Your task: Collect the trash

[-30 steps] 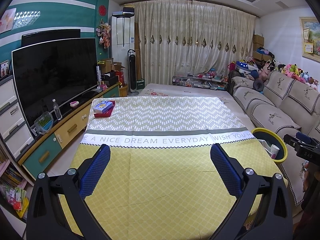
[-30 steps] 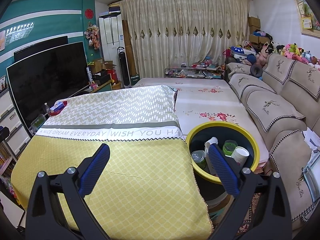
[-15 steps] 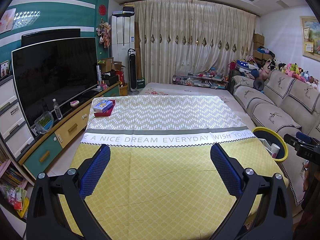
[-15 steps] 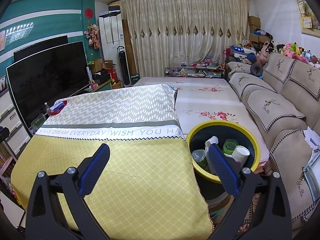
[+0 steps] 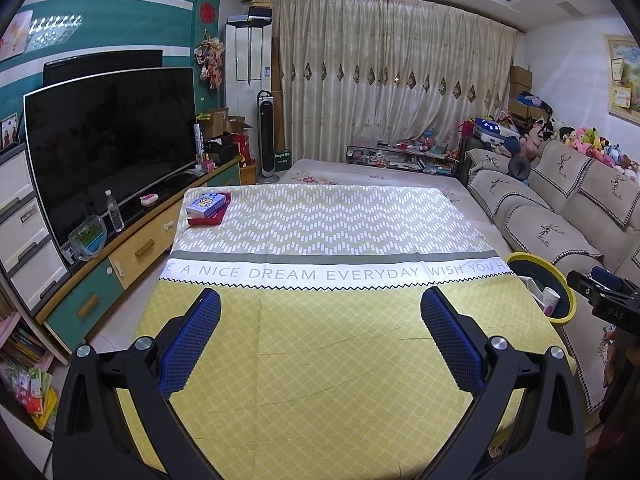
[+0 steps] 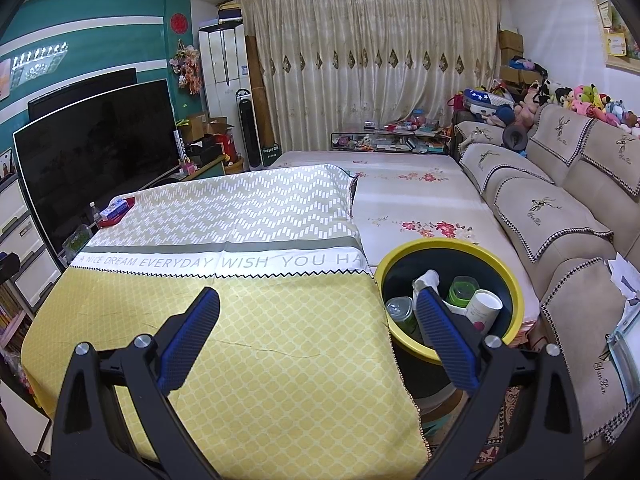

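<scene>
My left gripper (image 5: 320, 322) is wide open with nothing in it, and it hangs over the yellow part of the counter (image 5: 328, 360). My right gripper (image 6: 318, 320) is wide open too and holds nothing. Just beside the counter's right edge stands the yellow bin (image 6: 516, 292). Inside the bin I can see a white paper cup (image 6: 484, 310), a green cup (image 6: 462, 290), a can (image 6: 400, 310) and some crumpled white paper (image 6: 426, 278). So the trash is already in the bin. The cloth near the bin is bare. At the corner of the counter farthest from the bin, a blue box (image 5: 206, 204) sits on a red tray (image 5: 208, 220). I cannot tell if that is trash. I think the job is almost done. To do this step well, I should look slowly over the whole counter for small bits, keep both grippers open, and stay high so I do not pull the cloth.
</scene>
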A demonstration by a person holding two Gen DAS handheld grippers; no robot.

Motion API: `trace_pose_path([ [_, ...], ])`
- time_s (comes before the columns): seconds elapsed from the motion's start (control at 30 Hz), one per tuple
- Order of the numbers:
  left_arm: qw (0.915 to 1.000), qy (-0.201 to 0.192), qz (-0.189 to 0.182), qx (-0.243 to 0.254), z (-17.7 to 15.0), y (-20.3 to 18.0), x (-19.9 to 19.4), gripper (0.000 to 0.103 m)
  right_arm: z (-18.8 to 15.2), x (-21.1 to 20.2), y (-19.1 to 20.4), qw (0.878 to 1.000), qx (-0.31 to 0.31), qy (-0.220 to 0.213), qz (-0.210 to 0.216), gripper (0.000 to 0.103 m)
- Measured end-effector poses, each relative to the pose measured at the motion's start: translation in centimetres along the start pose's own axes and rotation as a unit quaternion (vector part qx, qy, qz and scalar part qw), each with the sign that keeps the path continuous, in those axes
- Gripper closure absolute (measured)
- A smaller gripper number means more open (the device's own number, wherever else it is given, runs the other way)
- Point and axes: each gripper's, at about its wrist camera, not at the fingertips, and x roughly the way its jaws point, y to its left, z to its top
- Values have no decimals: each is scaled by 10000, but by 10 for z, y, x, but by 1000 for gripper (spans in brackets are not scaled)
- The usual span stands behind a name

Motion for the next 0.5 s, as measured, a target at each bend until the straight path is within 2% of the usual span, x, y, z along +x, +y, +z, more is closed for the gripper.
trace_pose_path([
  [0.13, 9999, -86, -73, 9, 1, 0, 4, 5, -1, 5, 1, 10000, 7, 35, 17, 8],
  [0.27, 9999, 96, -68, 93, 7, 2, 27, 5, 1, 13, 4, 9999, -37, 107, 5, 7],
  [0.37, 9990, 446, -22, -66, 17, 13, 64, 5, 12, 32, 12, 9996, -144, 217, 68, 7],
  [0.5, 9966, 761, 100, -313, 31, 37, 129, 5, 41, 81, 33, 9984, -306, 400, 243, 7],
])
